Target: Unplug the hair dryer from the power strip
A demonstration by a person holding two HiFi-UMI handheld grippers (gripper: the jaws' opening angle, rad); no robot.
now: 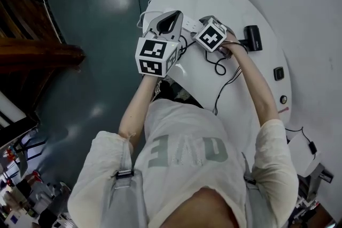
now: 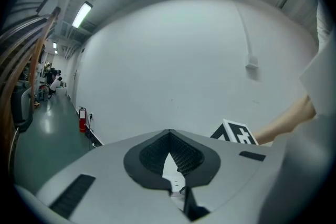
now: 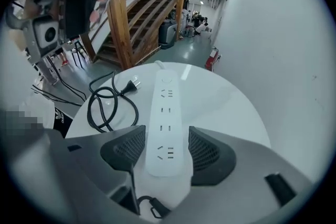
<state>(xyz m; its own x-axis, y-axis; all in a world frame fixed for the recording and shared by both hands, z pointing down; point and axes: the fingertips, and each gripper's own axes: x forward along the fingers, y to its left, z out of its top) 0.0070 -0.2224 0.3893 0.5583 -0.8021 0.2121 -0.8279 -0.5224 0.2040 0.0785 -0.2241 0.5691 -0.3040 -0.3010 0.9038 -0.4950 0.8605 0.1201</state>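
White plastic, the power strip point(image 3: 165, 123) runs lengthwise straight away from my right gripper point(image 3: 165, 139), whose jaws stand wide astride its near end, pads not clearly pressing. Every socket I can see is empty. The hair dryer's plug point(image 3: 132, 84) lies loose on the desk point(image 3: 220, 107), left of the strip's far half, with its cord point(image 3: 100, 107) looped beside it, so I judge the unplugging done. My left gripper point(image 2: 169, 139) is closed on nothing, held high and facing the wall. Only the head view shows the hair dryer point(image 1: 252, 37), right of the right gripper.
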